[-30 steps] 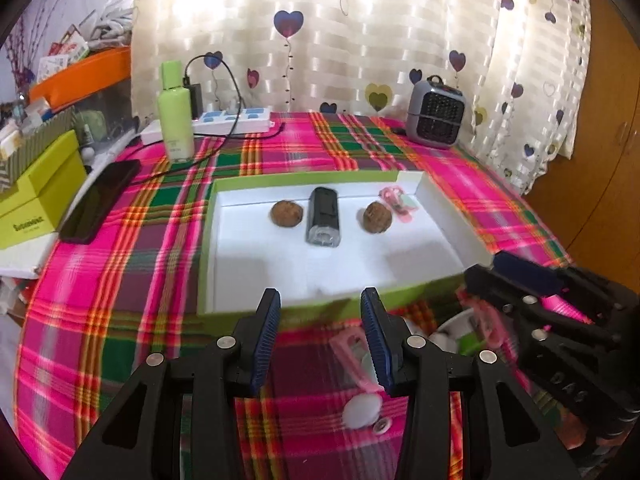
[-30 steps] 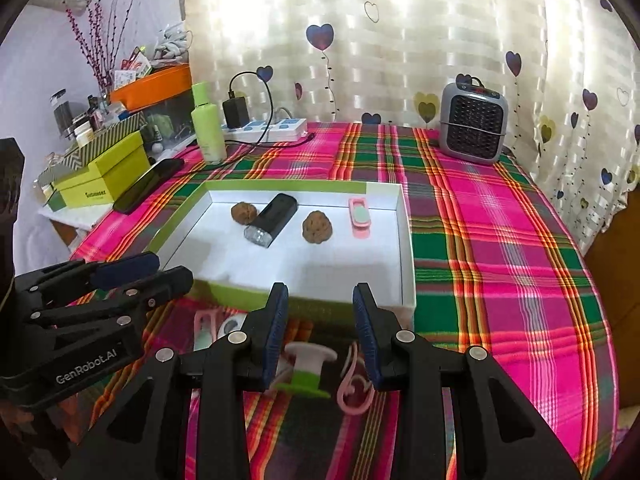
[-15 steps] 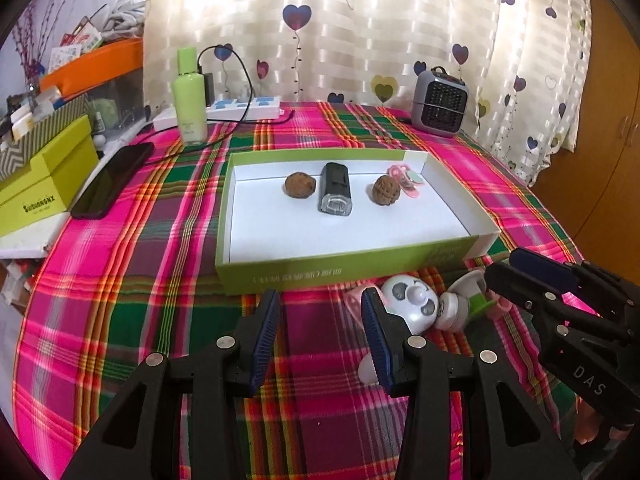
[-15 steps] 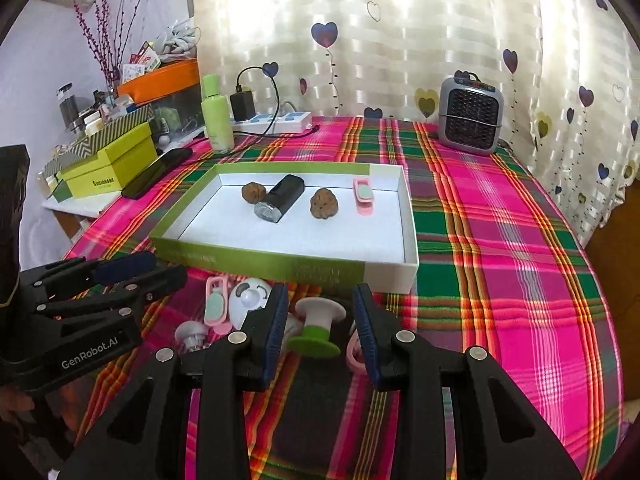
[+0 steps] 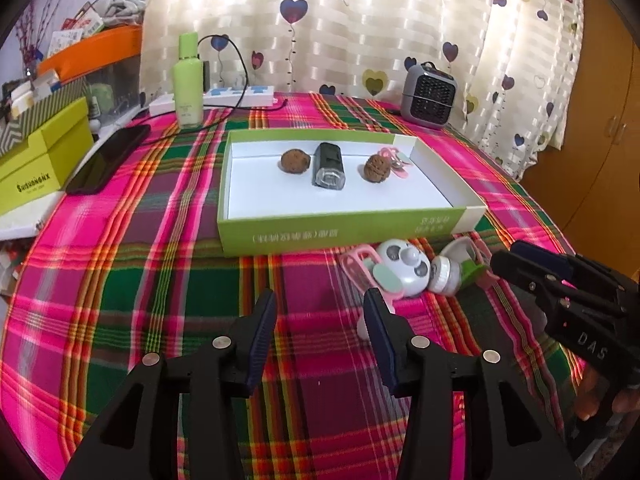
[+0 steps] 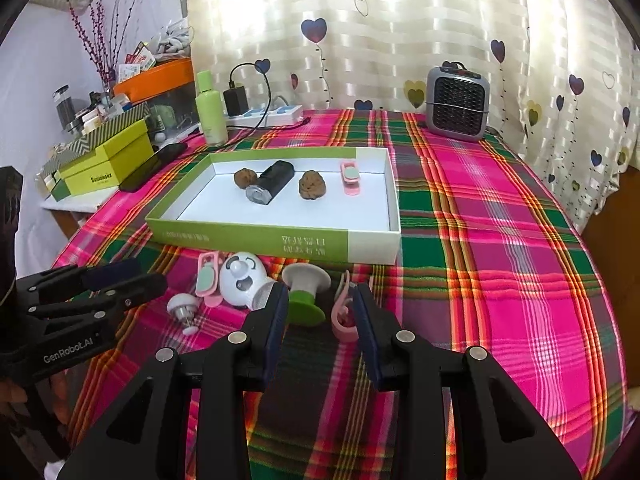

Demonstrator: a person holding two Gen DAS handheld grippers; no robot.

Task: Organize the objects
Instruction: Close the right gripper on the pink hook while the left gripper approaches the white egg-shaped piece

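Loose objects: four already lie inside the green-and-white box (image 6: 362, 246), five wait on the cloth just before its near wall, with left gripper (image 5: 320, 320) newly widened and right gripper (image 6: 320, 312) both open, empty, short of them.

Home: heart-print curtains (image 5: 360, 20), plaid tablecloth (image 5: 160, 260)

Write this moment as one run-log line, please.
left gripper: open, empty, opening | right gripper: open, empty | tray: four items | small toys: on cloth beside tray
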